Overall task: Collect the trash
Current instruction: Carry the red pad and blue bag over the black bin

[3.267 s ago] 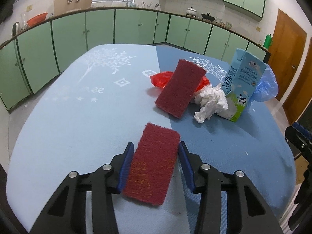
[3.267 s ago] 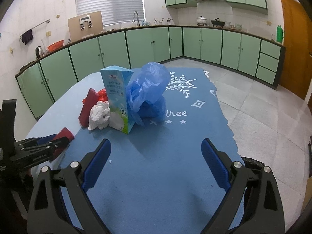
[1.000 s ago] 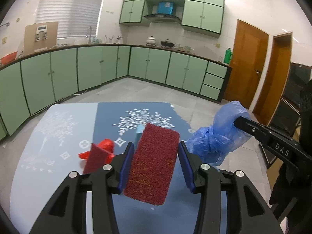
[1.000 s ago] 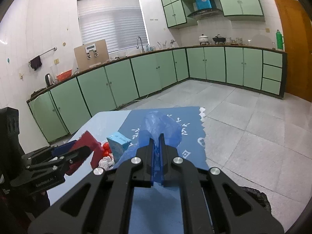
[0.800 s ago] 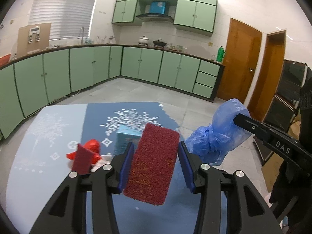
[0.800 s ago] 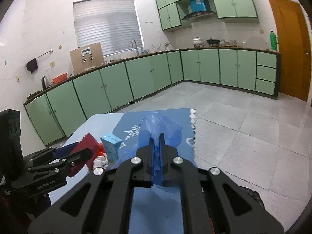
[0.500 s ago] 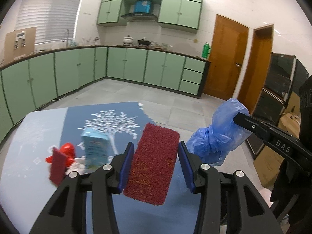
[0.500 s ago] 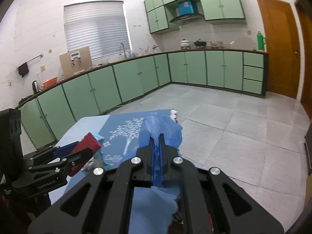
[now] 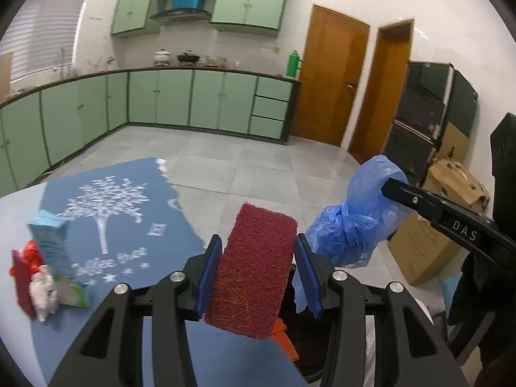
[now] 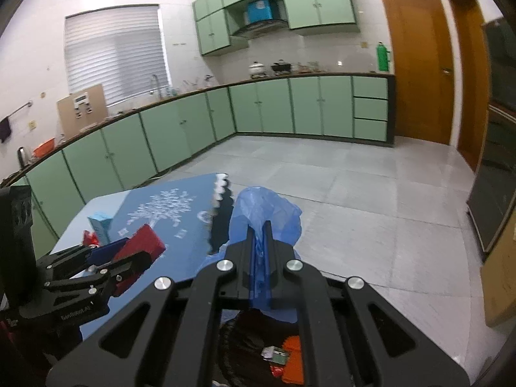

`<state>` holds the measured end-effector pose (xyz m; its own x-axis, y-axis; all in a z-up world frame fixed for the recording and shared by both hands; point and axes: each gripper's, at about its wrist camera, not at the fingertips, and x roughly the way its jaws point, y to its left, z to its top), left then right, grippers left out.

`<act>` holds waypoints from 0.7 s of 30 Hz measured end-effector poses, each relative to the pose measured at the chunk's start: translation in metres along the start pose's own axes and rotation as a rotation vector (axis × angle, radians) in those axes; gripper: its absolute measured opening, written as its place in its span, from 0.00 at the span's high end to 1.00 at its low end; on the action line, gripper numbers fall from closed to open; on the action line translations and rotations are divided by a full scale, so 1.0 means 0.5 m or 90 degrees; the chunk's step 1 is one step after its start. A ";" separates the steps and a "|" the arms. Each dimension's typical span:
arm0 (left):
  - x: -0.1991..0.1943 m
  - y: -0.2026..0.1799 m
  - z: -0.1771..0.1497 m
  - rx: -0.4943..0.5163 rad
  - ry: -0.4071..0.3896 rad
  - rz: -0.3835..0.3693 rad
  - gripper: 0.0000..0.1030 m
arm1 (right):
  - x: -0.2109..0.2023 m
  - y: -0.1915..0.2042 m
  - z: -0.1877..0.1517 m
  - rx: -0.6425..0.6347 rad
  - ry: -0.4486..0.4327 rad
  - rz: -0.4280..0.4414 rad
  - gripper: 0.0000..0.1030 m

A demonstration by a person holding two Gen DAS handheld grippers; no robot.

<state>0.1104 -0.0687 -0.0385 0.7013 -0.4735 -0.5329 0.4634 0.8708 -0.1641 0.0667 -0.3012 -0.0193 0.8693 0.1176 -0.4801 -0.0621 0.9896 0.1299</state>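
red scouring pad (image 9: pixel 254 269) lengthwise in left tongs (image 9: pixel 259 274), pointing forward

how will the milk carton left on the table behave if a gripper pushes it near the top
The milk carton stands upright, tall over a narrow base, so a high push would probably tip it rather than slide it. Its top looks opened, so it is likely light and near empty. The crumpled tissue and red pad beside it may block sliding that way.

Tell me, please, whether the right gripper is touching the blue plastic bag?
Touching. In the right wrist view, the right gripper is shut on the blue plastic bag, with the film pinched between its fingers.
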 end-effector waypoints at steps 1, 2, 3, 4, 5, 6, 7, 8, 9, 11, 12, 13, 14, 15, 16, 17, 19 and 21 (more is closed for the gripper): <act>0.009 -0.009 -0.002 0.005 0.003 -0.006 0.56 | -0.001 -0.006 -0.003 0.002 0.001 -0.005 0.97; 0.020 -0.020 -0.003 0.010 0.006 -0.012 0.56 | -0.003 -0.015 -0.010 0.004 0.003 -0.013 0.97; 0.030 -0.030 -0.004 0.016 0.009 -0.018 0.56 | -0.002 -0.024 -0.015 0.006 0.006 -0.020 0.97; 0.033 -0.035 -0.006 0.019 0.010 -0.022 0.56 | -0.003 -0.028 -0.019 0.007 0.008 -0.025 0.97; 0.043 -0.047 -0.007 0.025 0.012 -0.026 0.56 | -0.002 -0.036 -0.026 0.011 0.011 -0.031 0.97; 0.052 -0.056 -0.007 0.030 0.013 -0.029 0.56 | -0.001 -0.044 -0.031 0.015 0.013 -0.037 0.97; 0.060 -0.063 -0.008 0.034 0.015 -0.032 0.56 | -0.001 -0.045 -0.033 0.017 0.015 -0.040 0.97; 0.073 -0.072 -0.009 0.039 0.019 -0.037 0.56 | 0.002 -0.055 -0.039 0.021 0.018 -0.046 0.97; 0.080 -0.077 -0.010 0.041 0.022 -0.039 0.56 | 0.003 -0.059 -0.040 0.024 0.021 -0.051 0.97; 0.096 -0.088 -0.014 0.046 0.029 -0.044 0.56 | 0.008 -0.075 -0.050 0.030 0.027 -0.060 0.97; 0.105 -0.092 -0.015 0.049 0.033 -0.046 0.56 | 0.010 -0.083 -0.055 0.034 0.030 -0.063 0.97; 0.113 -0.095 -0.015 0.050 0.036 -0.049 0.56 | 0.014 -0.089 -0.057 0.038 0.033 -0.066 0.97; 0.124 -0.103 -0.016 0.053 0.041 -0.051 0.56 | 0.018 -0.097 -0.062 0.041 0.038 -0.069 0.97; 0.132 -0.107 -0.018 0.056 0.045 -0.053 0.56 | 0.022 -0.104 -0.067 0.046 0.043 -0.073 0.97; 0.137 -0.109 -0.018 0.058 0.047 -0.054 0.56 | 0.026 -0.110 -0.071 0.050 0.047 -0.075 0.97; 0.144 -0.112 -0.020 0.061 0.051 -0.056 0.56 | 0.029 -0.115 -0.075 0.054 0.051 -0.076 0.97; 0.156 -0.118 -0.023 0.062 0.058 -0.060 0.56 | 0.035 -0.123 -0.079 0.058 0.057 -0.078 0.97; 0.172 -0.124 -0.026 0.064 0.068 -0.064 0.56 | 0.042 -0.131 -0.088 0.062 0.065 -0.082 0.97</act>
<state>0.1348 -0.1614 -0.0850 0.5900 -0.5363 -0.6036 0.5836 0.7999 -0.1402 0.0675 -0.3602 -0.0759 0.8128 0.0035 -0.5826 0.0983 0.9848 0.1430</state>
